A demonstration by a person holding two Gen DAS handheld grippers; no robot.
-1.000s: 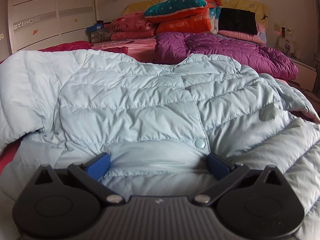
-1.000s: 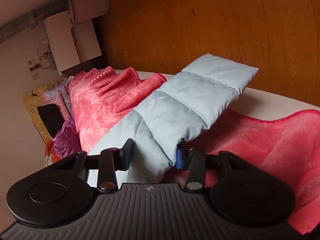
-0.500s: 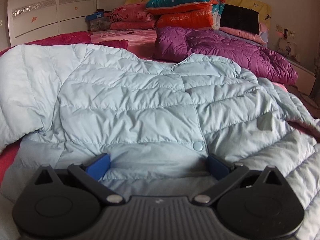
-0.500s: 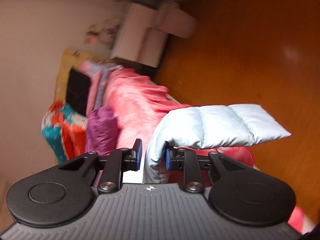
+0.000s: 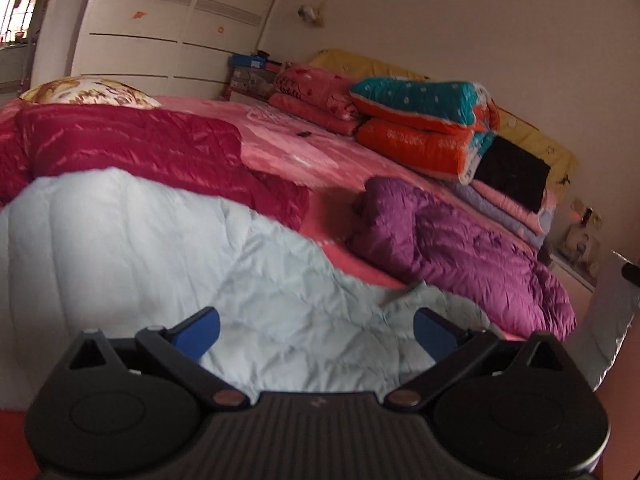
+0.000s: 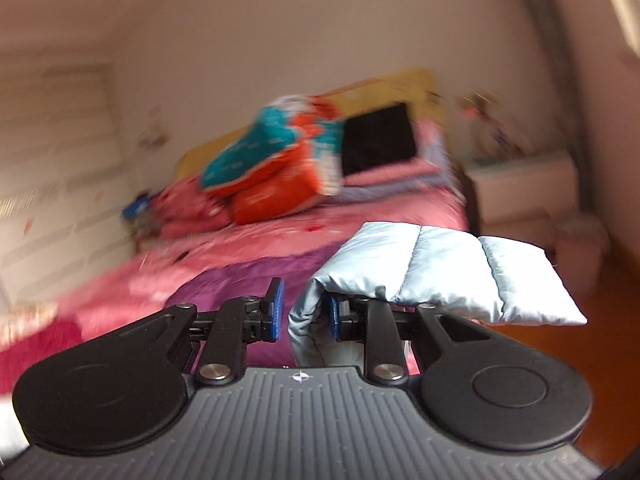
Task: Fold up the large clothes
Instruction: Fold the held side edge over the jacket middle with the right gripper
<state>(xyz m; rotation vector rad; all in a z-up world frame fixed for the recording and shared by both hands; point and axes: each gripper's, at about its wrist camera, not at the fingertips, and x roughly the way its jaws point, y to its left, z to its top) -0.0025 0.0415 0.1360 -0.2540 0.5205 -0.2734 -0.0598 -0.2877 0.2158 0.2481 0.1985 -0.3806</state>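
Note:
A pale blue quilted down jacket [image 5: 168,264] lies spread on the bed, filling the lower left wrist view. My left gripper [image 5: 316,330] is open, its blue fingertips wide apart just above the jacket, holding nothing. My right gripper [image 6: 302,312] is shut on the jacket's sleeve [image 6: 452,272] and holds it lifted in the air; the sleeve end sticks out flat to the right over the right finger. The right wrist view is blurred by motion.
A purple down coat [image 5: 460,248] lies on the pink bed [image 5: 304,152] beyond the jacket, a red coat [image 5: 140,148] at left. Folded quilts [image 5: 420,120] are stacked at the headboard. White wardrobe [image 5: 160,36] at left, white nightstand [image 6: 528,184] and wood floor [image 6: 600,288] at right.
My right gripper has swung the gripped sleeve up and round, from facing the floor to facing the headboard. My left gripper has risen and tilted up, still open over the jacket.

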